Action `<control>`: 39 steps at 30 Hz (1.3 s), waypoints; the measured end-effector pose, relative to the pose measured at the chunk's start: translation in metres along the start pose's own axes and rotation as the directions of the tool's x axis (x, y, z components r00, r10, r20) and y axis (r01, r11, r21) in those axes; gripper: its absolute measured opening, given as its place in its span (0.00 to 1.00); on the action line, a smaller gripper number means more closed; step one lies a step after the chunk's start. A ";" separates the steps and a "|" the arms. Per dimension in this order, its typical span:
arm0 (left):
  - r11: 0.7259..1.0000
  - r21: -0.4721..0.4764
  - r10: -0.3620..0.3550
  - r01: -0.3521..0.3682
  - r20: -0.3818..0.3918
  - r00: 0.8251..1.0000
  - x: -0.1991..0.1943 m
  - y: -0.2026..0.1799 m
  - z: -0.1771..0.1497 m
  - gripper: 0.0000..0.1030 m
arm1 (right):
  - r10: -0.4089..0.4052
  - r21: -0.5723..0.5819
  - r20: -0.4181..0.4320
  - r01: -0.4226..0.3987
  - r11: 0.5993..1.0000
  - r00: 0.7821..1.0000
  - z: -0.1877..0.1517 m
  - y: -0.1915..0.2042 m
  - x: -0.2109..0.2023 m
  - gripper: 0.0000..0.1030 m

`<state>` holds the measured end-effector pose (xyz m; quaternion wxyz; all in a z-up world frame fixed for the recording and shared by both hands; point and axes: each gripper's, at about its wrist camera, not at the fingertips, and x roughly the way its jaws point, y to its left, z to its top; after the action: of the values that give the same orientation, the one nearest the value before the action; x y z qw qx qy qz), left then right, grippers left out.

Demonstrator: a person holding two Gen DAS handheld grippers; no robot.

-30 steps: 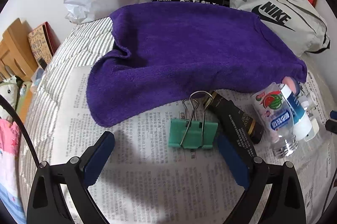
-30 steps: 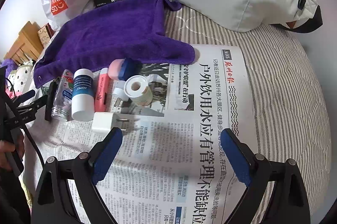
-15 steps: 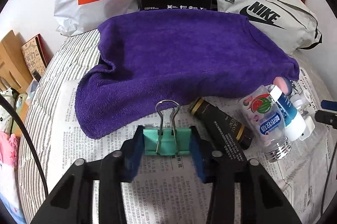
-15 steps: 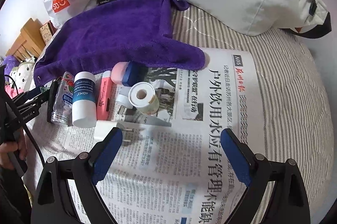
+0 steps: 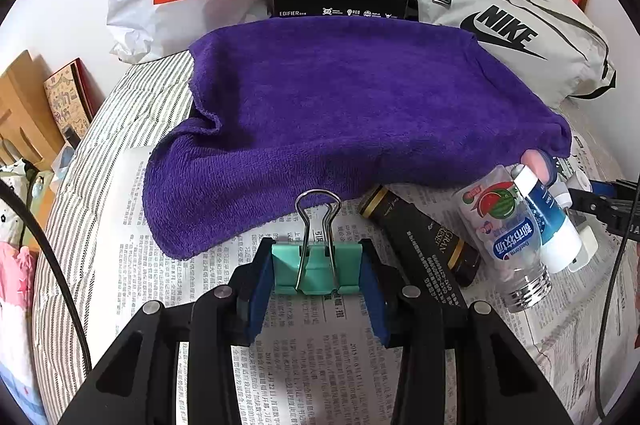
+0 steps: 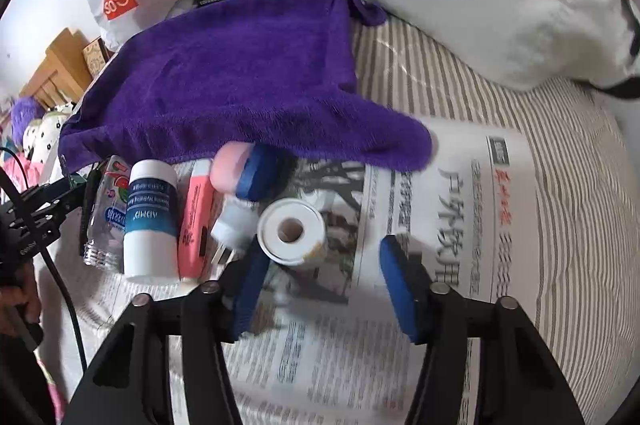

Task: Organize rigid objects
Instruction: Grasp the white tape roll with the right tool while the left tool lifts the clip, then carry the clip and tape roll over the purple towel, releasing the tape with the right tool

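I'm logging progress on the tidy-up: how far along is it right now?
Nothing looks sorted yet. In hand: the left gripper is clamped on the green binder clip; the right gripper is closing, the white tape roll just ahead of its pads, not gripped. Left: the black tube, clear bottle, white-and-blue bottle and pink highlighter still lie jumbled on the newspaper.
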<state>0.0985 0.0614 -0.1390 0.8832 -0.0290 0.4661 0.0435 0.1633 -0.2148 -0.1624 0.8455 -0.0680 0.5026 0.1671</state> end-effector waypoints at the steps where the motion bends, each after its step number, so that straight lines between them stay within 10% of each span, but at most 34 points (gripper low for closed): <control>1: 1.000 -0.002 0.000 0.000 -0.001 1.000 0.000 0.000 0.000 0.38 | -0.004 -0.009 0.004 0.004 1.000 1.000 0.001 0.001 0.002 0.44; 3: 1.000 -0.008 -0.004 0.004 -0.005 1.000 0.000 0.000 0.000 0.38 | -0.008 -0.040 0.027 0.009 0.999 1.000 0.005 0.005 0.004 0.27; 21: 0.998 -0.066 0.005 -0.003 0.041 0.999 -0.051 0.013 -0.004 0.38 | 0.066 -0.059 0.078 -0.062 0.996 0.995 0.009 0.005 -0.037 0.28; 39: 0.999 -0.035 -0.016 0.020 0.116 0.993 -0.045 0.013 0.085 0.38 | 0.125 -0.165 0.137 -0.101 0.981 0.983 0.094 0.040 -0.037 0.28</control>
<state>0.1416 0.0801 -0.0545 0.9083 -0.0464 0.4133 0.0455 0.2103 -0.1588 -0.0824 0.8613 -0.0932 0.4273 0.2586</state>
